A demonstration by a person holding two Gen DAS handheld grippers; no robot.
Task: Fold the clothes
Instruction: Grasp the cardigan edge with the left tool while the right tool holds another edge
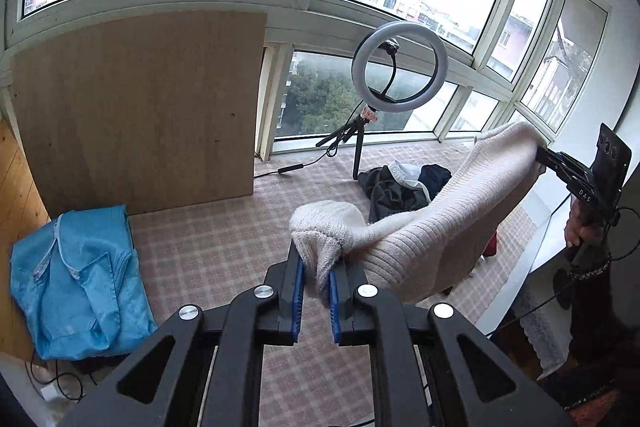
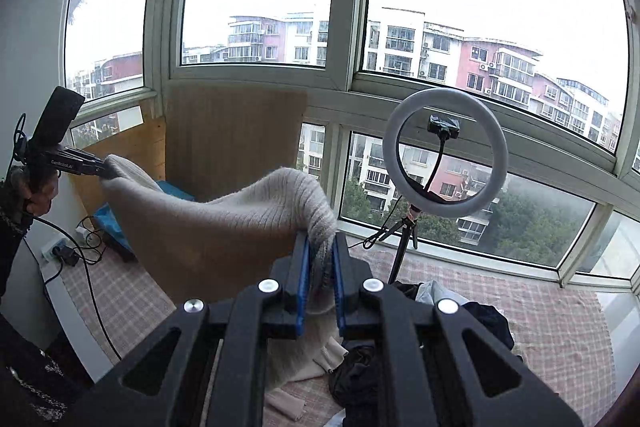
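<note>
Blue-padded fingers (image 1: pixel 298 291) of both grippers around cream sweater (image 1: pixel 432 227) corners.

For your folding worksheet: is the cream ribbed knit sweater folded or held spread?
Held spread, unfolded: cream ribbed knit sweater hangs between left gripper and right gripper, off the checked mat.

Sweater (image 2: pixel 224 227) hem: hidden behind the right gripper (image 2: pixel 320 267).
Dark clothes (image 1: pixel 396 187): partly hidden by the sweater.
Blue garment (image 2: pixel 108 223): mostly hidden.
</note>
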